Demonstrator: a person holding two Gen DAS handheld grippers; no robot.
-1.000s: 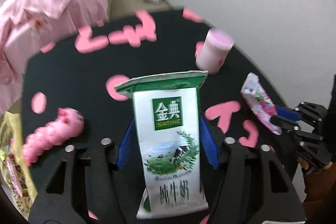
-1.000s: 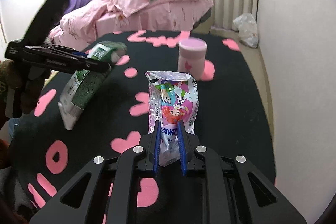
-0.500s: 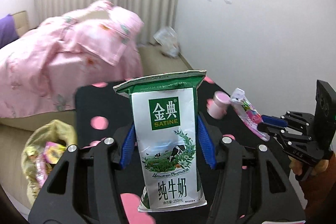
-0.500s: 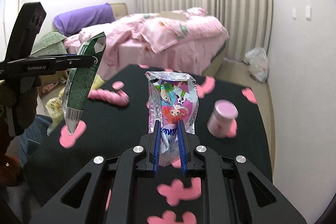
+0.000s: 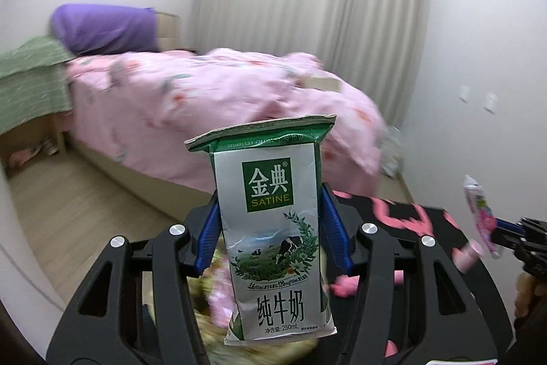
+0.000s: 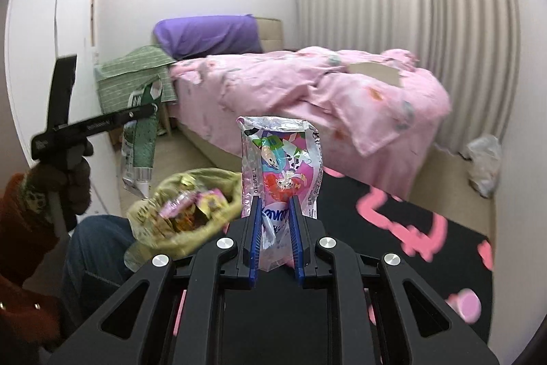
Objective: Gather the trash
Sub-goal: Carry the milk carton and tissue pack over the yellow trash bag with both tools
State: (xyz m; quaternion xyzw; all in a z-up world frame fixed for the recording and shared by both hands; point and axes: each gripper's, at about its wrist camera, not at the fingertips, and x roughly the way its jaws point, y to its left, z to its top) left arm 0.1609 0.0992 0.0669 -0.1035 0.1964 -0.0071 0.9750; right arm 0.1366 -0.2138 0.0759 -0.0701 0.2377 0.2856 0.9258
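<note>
My left gripper (image 5: 270,221) is shut on a green and white Satine milk carton (image 5: 273,228) and holds it upright in the air. The carton also shows in the right wrist view (image 6: 140,139), above and left of the bag. My right gripper (image 6: 275,228) is shut on a pink cartoon snack wrapper (image 6: 280,173), raised above the rug. That wrapper shows at the right edge of the left wrist view (image 5: 478,211). A yellow-green trash bag (image 6: 184,211) holding several wrappers lies open on the floor, below and left of the right gripper.
A bed with a pink quilt (image 6: 324,98) and a purple pillow (image 6: 205,36) stands behind. A black rug with pink shapes (image 6: 410,228) carries a pink jar (image 6: 465,305) at the lower right. A white plastic bag (image 6: 485,163) lies by the curtain. The person's leg (image 6: 92,248) is beside the trash bag.
Both grippers have lifted and swung left, away from the rug, keeping the carton and the wrapper. The bed and the trash bag have come into view.
</note>
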